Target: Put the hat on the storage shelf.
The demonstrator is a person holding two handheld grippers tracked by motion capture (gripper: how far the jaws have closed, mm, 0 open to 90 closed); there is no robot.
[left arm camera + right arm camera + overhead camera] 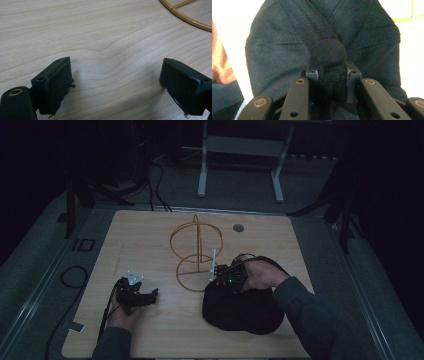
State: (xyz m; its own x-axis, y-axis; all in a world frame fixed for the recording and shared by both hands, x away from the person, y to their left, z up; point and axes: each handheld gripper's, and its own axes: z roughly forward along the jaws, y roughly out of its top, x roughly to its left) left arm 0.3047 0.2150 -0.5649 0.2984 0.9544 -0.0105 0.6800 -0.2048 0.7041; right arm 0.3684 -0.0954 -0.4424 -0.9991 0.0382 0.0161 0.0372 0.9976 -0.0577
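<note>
From the high view, a black cap (242, 307) lies on the near right part of the wooden bench (150, 235), its crown bunched up under the right hand-held gripper (224, 275), which a person's right hand (260, 275) holds at the cap's far edge. Just beyond and to the left of it stands a gold wire stand (196, 252) — a flat ring on the bench with hoops rising from it; a thin white upright sits between the stand and the gripper, and whether it belongs to either I cannot tell.

The right gripper view gives what the high view cannot: the right hand-held gripper (332, 82) has its jaws pinched tight on a fold of the cap (287, 50) at the crown, right beneath the fabric button (329, 52) where the seams meet. A sliver of gold wire shows at the upper right edge of that view.

The left hand-held gripper (134, 292) rests low on the near left of the bench, well apart from the cap, in the person's left hand (125, 317). Its own view shows the left hand-held gripper (116, 80) with jaws spread wide — bare wood grain between the pads, nothing held. An arc of the stand's base ring (185, 17) crosses the top right corner there.
</note>
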